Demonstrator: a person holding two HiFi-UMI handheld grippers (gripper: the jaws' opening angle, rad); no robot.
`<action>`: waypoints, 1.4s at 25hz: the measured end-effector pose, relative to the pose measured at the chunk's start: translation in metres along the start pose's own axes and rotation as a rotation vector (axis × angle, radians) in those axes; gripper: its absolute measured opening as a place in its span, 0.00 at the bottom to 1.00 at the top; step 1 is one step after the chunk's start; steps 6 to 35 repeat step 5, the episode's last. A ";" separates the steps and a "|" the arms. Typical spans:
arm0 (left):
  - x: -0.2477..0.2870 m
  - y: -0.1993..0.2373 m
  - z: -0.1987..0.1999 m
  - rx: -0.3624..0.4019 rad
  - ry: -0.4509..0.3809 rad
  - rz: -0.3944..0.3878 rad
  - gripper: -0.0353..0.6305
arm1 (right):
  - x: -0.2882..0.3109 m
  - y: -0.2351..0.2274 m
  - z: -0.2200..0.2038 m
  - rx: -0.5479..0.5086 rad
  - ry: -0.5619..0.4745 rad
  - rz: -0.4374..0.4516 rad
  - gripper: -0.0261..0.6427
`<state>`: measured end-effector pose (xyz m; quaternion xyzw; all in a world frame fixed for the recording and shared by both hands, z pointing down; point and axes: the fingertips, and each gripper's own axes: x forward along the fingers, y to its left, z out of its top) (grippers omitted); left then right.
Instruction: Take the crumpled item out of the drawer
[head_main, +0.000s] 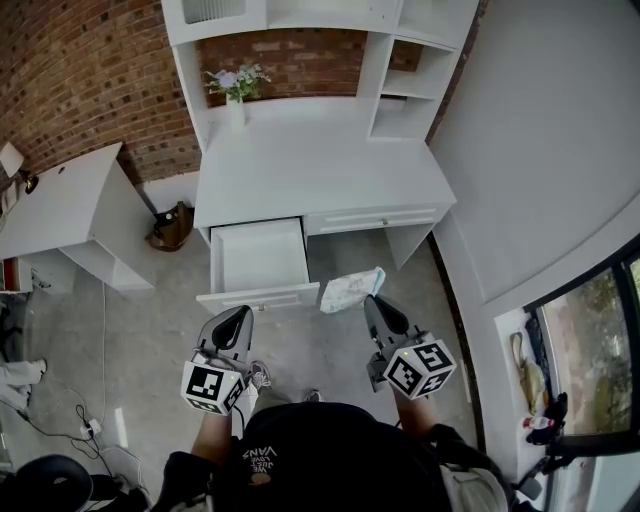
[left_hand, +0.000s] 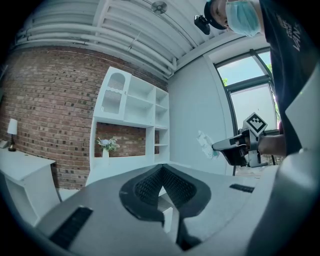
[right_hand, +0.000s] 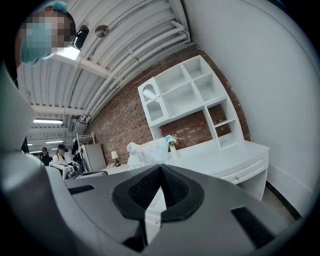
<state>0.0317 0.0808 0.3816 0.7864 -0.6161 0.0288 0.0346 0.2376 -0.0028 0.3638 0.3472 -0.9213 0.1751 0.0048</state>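
Note:
The crumpled item (head_main: 352, 290), white paper or cloth with pale blue marks, hangs in the air in front of the desk, clamped at the tips of my right gripper (head_main: 372, 301). In the right gripper view the crumpled item (right_hand: 147, 152) sticks up just beyond the shut right gripper (right_hand: 160, 169). The open drawer (head_main: 258, 258) on the desk's left side shows a bare white bottom. My left gripper (head_main: 240, 315) is shut on nothing, just short of the drawer front (head_main: 258, 297). The left gripper view shows the left gripper (left_hand: 162, 170) shut, and off to the right the right gripper (left_hand: 232, 146) with the item (left_hand: 206, 144).
A white desk (head_main: 320, 170) with a shelf unit stands against a brick wall, a vase of flowers (head_main: 236, 95) on it. Its right drawer (head_main: 378, 218) is closed. A smaller white table (head_main: 70, 200) and a brown bag (head_main: 172, 228) are at the left, a window (head_main: 590, 340) at the right.

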 end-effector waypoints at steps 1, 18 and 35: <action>0.000 -0.001 0.000 0.000 0.001 0.000 0.06 | 0.000 0.000 0.000 0.001 0.000 0.001 0.04; 0.001 -0.002 -0.001 0.003 0.000 0.000 0.06 | 0.001 -0.001 -0.001 0.003 -0.004 0.004 0.04; 0.001 -0.002 -0.001 0.003 0.000 0.000 0.06 | 0.001 -0.001 -0.001 0.003 -0.004 0.004 0.04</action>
